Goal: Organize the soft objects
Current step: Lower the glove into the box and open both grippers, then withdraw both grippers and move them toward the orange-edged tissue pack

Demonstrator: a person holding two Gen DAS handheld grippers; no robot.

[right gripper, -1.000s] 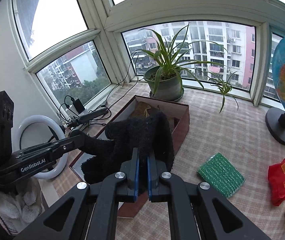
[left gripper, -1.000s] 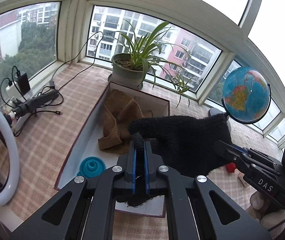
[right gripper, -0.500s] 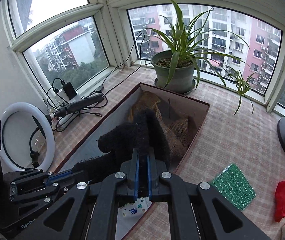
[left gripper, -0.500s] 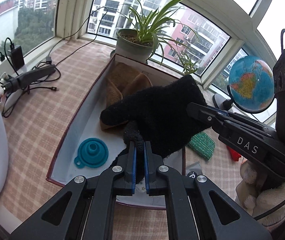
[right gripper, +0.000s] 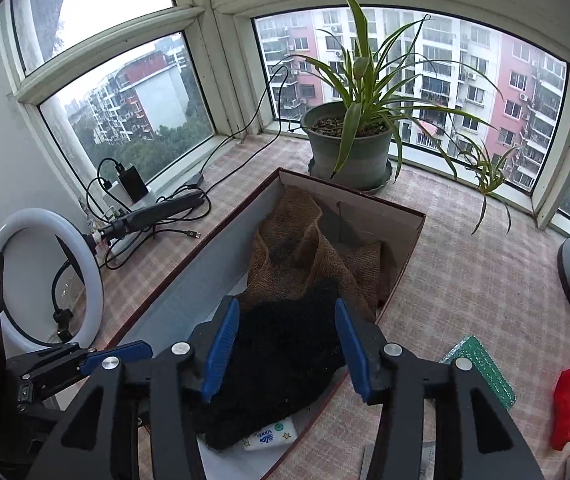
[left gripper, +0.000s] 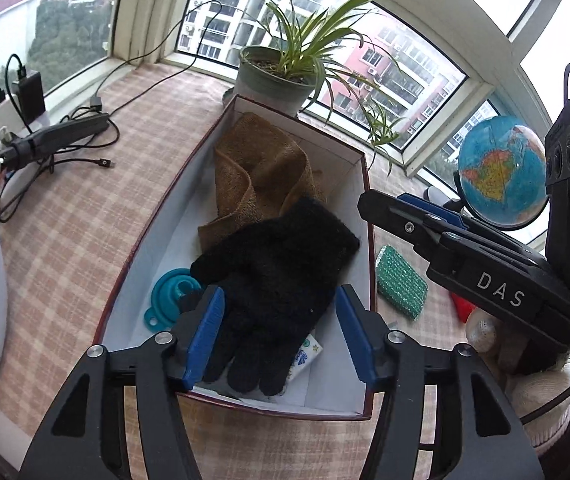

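Both grippers, left (left gripper: 279,334) and right (right gripper: 287,350), are opening their fingers, releasing the black glove (left gripper: 277,276) into the box (left gripper: 369,280) beside the brown cloth (left gripper: 261,172), where a second ago they pinched it.

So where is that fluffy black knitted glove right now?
The fluffy black knitted glove lies inside the open cardboard box, partly over the brown burlap cloth, with the teal silicone funnel at its left in the left wrist view.

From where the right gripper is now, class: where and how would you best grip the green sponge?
Probably pinch the green sponge across its short width at mid-length, coming straight down. It lies flat on the cloth beside the box, long and narrow, with nothing on top.
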